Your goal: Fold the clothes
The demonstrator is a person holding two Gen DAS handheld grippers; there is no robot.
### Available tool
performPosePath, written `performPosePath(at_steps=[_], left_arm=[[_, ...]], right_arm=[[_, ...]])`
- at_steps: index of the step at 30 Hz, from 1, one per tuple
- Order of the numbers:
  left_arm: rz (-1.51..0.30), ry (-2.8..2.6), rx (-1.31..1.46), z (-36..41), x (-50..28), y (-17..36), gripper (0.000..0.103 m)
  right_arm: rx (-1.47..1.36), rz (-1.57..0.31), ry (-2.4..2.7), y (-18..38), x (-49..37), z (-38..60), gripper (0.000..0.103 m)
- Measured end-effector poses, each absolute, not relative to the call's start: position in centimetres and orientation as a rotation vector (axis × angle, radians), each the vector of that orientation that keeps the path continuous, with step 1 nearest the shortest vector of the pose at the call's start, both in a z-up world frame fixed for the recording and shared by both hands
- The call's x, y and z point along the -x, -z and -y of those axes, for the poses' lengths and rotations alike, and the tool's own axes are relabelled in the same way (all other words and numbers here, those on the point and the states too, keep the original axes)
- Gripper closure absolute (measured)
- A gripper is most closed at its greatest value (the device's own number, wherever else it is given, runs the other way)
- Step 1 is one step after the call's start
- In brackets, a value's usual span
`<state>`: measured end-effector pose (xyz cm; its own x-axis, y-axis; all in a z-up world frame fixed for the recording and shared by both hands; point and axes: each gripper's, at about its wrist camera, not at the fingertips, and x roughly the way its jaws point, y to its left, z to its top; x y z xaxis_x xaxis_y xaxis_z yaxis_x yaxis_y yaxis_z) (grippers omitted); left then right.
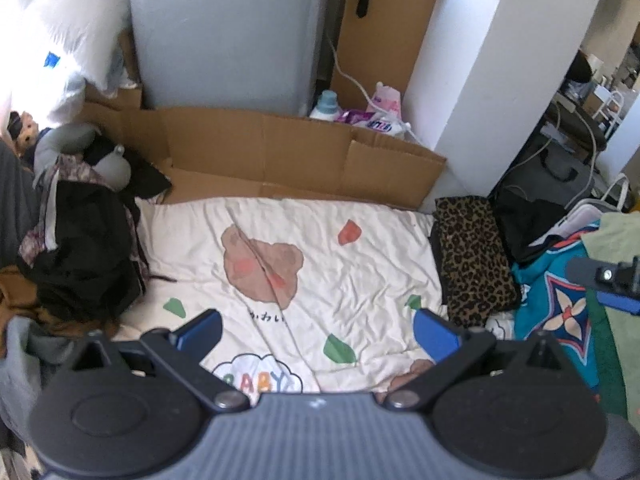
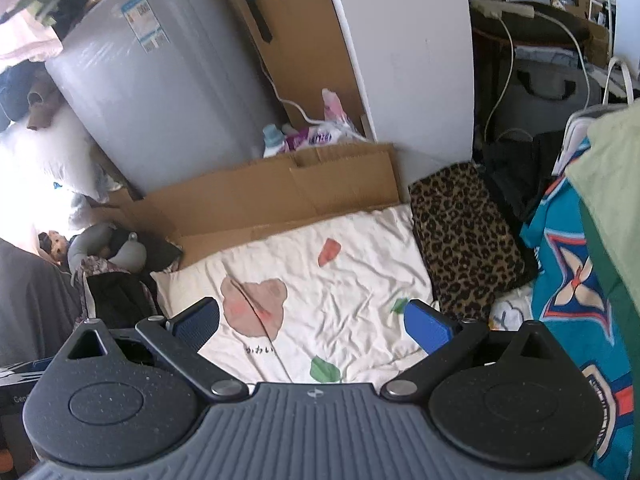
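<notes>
Both tongs hang empty above the cream bear-print blanket (image 1: 320,248), their blue pads spread wide apart with nothing between them: the left tongs (image 1: 318,330) in the lower middle of the left wrist view, the right tongs (image 2: 312,322) in the lower middle of the right wrist view. The blanket serves as the folding surface and no garment lies spread on it, so the step in hand looks like fetching the next piece.

The clothes to fold sit in a dark, tumbled pile (image 1: 80,240) at the left edge of the left view, just off the blanket's left border. A leopard-print piece (image 1: 472,256) lies along the blanket's right edge and already looks folded into a neat oblong. Further right, teal patterned fabric (image 2: 572,280) fills the right side of the right view.

The next move probably calls for one of the tongs to swing toward the dark pile, pinch a single layer, and draw it onto the blanket.

How many garments the pile holds cannot be told; its folds merge into black. The teal fabric is cut off by the frame, so whether it is clothing is unclear. The blanket's near edge is hidden behind the gripper bodies.
</notes>
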<state>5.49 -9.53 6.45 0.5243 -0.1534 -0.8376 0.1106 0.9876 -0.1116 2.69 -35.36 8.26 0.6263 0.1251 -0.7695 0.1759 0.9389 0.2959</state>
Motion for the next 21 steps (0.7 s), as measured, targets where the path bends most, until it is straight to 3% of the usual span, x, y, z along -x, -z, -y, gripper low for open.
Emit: performPosePath(at_steps=[21], left_arm=[[-1.01, 0.108, 0.022, 12.1, -3.7, -3.1, 0.0]], right_arm=[[-0.307, -0.956, 0.054, -5.1, -1.3, 35.8, 0.001]])
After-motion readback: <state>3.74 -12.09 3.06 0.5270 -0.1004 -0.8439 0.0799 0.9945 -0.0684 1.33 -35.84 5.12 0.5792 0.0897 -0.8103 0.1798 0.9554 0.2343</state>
